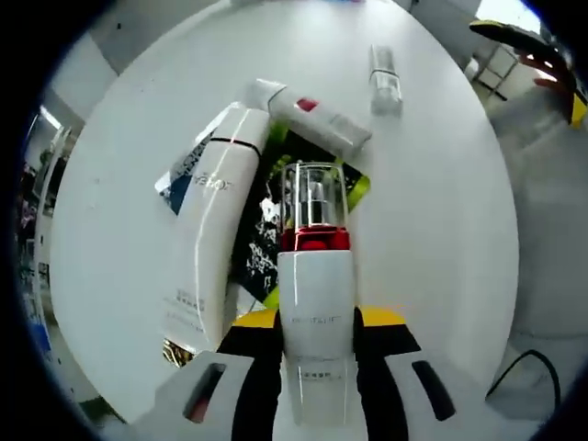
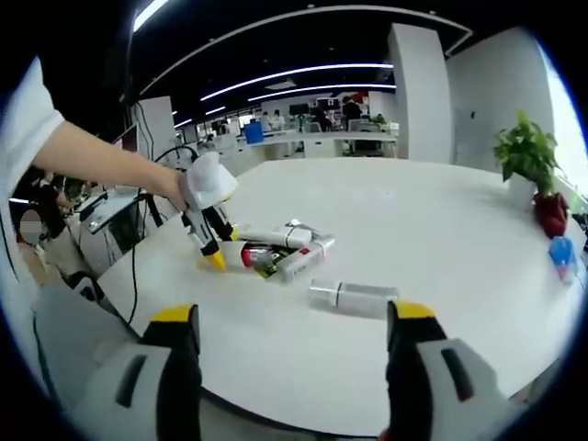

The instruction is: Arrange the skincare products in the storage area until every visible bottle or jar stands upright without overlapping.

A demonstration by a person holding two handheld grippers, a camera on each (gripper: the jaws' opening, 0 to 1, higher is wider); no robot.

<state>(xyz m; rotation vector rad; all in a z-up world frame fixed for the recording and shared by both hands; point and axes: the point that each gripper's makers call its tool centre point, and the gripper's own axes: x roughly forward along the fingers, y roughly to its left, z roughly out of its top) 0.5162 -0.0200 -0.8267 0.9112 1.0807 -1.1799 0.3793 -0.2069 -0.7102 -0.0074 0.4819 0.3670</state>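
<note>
Lying lengthwise between the left gripper (image 1: 315, 367)'s two jaws, a white pump bottle (image 1: 315, 303) with a red collar and clear cap points away from the camera in the left gripper view. The jaws sit close against its sides and appear closed on its lower body, with the cap end sticking out past the yellow-tipped fingers (image 1: 384, 322). Just beyond the cap lies a dark printed packet (image 1: 262, 230) flat on the round white table (image 1: 441, 211). A large white tube (image 1: 207, 230) lies on its side left of the held bottle, partly over the packet. A smaller white tube with a red mark (image 1: 312, 115) lies across the packet's far edge, touching the large tube's top end. A small clear-capped bottle (image 1: 385, 80) lies on its side well apart, farther out.

In the right gripper view, the right gripper (image 2: 292, 367) hangs above the near table edge with its jaws spread wide and nothing between them. The small bottle (image 2: 354, 297) lies on its side just ahead of them. Farther back, the left gripper (image 2: 213, 248), held by a hand (image 2: 175, 188), tilts down at the cluster of tubes (image 2: 280, 248). A potted plant (image 2: 531, 156) stands at the far right.
</note>
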